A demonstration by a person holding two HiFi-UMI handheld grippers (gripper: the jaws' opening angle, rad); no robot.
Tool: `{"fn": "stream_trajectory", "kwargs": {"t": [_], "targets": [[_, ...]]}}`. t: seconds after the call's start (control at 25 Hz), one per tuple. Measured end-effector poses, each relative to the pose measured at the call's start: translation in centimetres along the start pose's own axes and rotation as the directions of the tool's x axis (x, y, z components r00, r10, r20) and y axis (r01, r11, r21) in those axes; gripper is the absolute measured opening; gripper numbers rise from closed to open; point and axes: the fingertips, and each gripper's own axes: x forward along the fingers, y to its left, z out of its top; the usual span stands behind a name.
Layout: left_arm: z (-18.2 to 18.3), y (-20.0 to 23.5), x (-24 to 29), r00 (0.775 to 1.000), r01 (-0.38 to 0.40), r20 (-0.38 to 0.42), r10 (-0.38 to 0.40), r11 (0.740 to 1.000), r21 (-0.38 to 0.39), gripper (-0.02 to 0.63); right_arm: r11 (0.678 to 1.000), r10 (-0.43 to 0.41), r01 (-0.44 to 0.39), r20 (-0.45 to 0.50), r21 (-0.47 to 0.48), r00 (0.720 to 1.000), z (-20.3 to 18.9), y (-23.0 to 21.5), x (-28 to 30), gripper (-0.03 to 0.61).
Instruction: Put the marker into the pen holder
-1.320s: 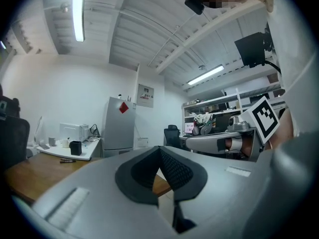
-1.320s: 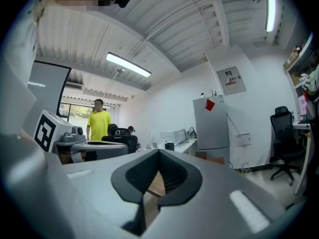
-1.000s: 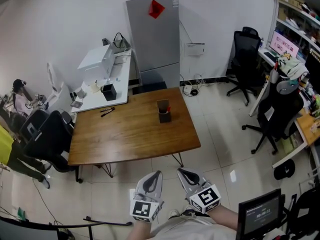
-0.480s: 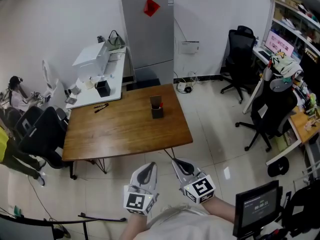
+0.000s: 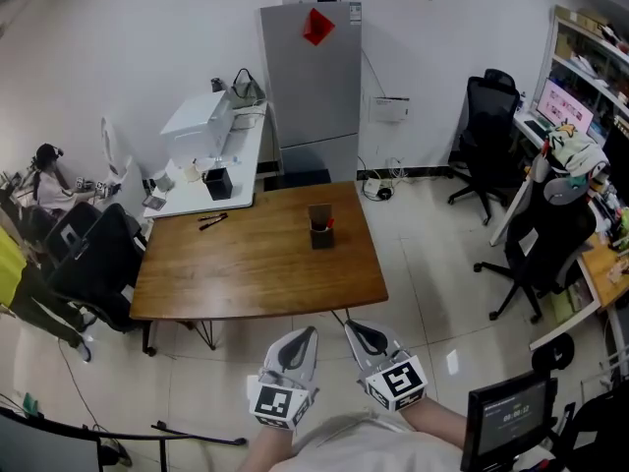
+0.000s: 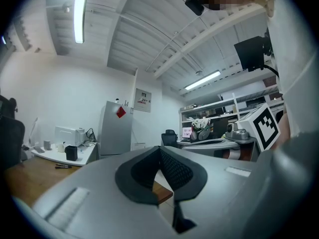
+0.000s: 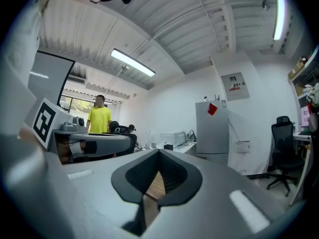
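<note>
Two slim dark markers [image 5: 212,220] lie side by side near the far left edge of the brown wooden bench [image 5: 256,273]. They are well apart from both tools and on the opposite side of the bench from them. The left hand-held gripper [image 5: 306,335] and the right hand-held gripper [image 5: 357,330] hang beside each other over the tiled floor just off the near edge. Each has its jaws pressed together with nothing between them.

The dark square pen holder [image 5: 321,227] stands upright towards the far middle of the bench, to the right of the markers and apart from them. Something red-tipped [image 5: 330,222] pokes out at its rim, and the rest of its inside is too small to make out. In both gripper views the closed jaws block the holder. The left gripper view shows the markers only as thin dark lines.
</note>
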Motion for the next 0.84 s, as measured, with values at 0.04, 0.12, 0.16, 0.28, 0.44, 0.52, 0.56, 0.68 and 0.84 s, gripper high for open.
{"fn": "stream_trajectory", "kwargs": {"t": [0.04, 0.12, 0.16, 0.28, 0.44, 0.52, 0.56, 0.68, 0.84], "targets": [[0.2, 0.0, 0.1, 1.000, -0.004, 0.000, 0.004, 1.000, -0.002, 0.015, 1.000, -0.001, 0.001, -0.001, -0.002, 1.000, 0.0, -0.1, 0.0, 0.002], [0.0, 0.0, 0.5, 1.000, -0.005, 0.000, 0.005, 1.000, -0.002, 0.015, 1.000, -0.003, 0.003, -0.003, -0.008, 1.000, 0.1, -0.4, -0.1, 0.002], [-0.2, -0.1, 0.7, 1.000, -0.003, 0.000, 0.003, 1.000, 0.001, 0.015, 1.000, -0.003, 0.003, -0.003, -0.011, 1.000, 0.1, -0.7, -0.2, 0.002], [-0.2, -0.3, 1.2, 1.000, -0.002, -0.005, 0.002, 1.000, 0.008, 0.015, 1.000, -0.005, 0.005, -0.002, -0.016, 1.000, 0.2, -1.3, -0.3, 0.002], [-0.7, -0.4, 1.5, 1.000, 0.001, -0.014, -0.001, 1.000, 0.006, 0.015, 1.000, -0.009, 0.009, -0.005, -0.021, 1.000, 0.1, -1.7, -0.3, 0.002], [-1.0, -0.5, 1.7, 1.000, 0.002, -0.016, -0.002, 1.000, 0.002, 0.015, 1.000, -0.009, 0.009, -0.008, -0.022, 1.000, 0.0, -1.8, -0.3, 0.002], [-0.9, -0.5, 1.7, 1.000, 0.000, -0.018, 0.000, 1.000, -0.001, 0.015, 1.000, -0.008, 0.008, -0.008, -0.022, 1.000, 0.0, -1.9, -0.4, 0.002], [-1.0, -0.7, 2.0, 1.000, -0.001, -0.026, 0.000, 1.000, -0.005, 0.015, 1.000, -0.007, 0.007, -0.013, -0.024, 1.000, -0.2, -2.2, -0.3, 0.002], [-1.9, -0.5, 2.2, 0.999, 0.005, -0.032, -0.005, 1.000, -0.007, 0.015, 0.999, -0.006, 0.005, -0.021, -0.032, 1.000, -0.5, -2.2, -0.1, 0.002]]}}
